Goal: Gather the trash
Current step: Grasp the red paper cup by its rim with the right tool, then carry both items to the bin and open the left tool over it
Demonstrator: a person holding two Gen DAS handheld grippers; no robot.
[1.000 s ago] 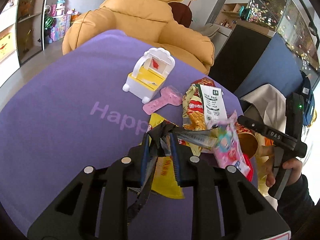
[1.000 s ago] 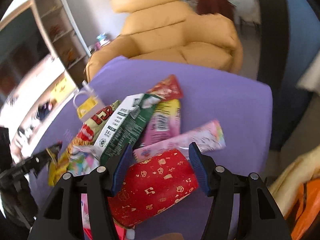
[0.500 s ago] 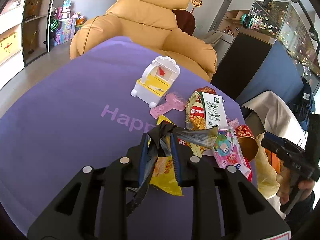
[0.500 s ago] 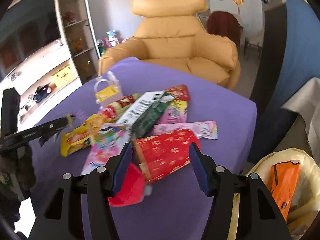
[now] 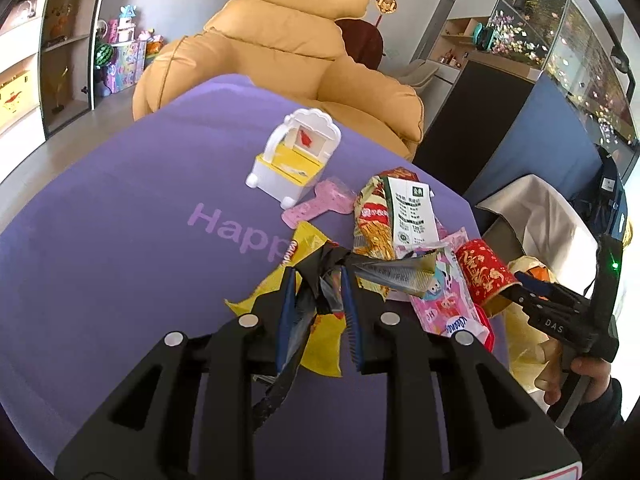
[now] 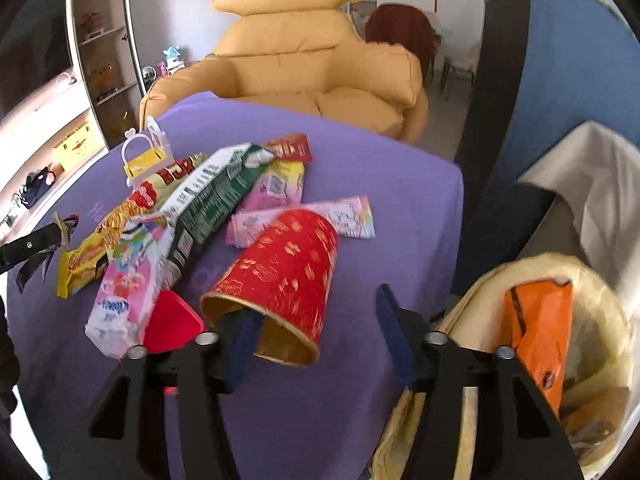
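Observation:
My left gripper is shut on a crumpled black and silver wrapper, held above the purple table. My right gripper is open; its left finger sits inside the mouth of a red paper cup lying on its side near the table's right edge. The cup also shows in the left wrist view. A pile of snack wrappers lies on the table. A trash bin with a yellow liner stands right of the table, holding an orange packet.
A white and yellow toy chair and a pink toy piece stand behind the wrappers. A yellow armchair is beyond the table. A red lid lies by the cup. Shelves line the left wall.
My right gripper has pulled back towards the table's edge and the bin, and the red cup now hangs tilted on its left finger. My left gripper holds the same wrapper, nearly still.

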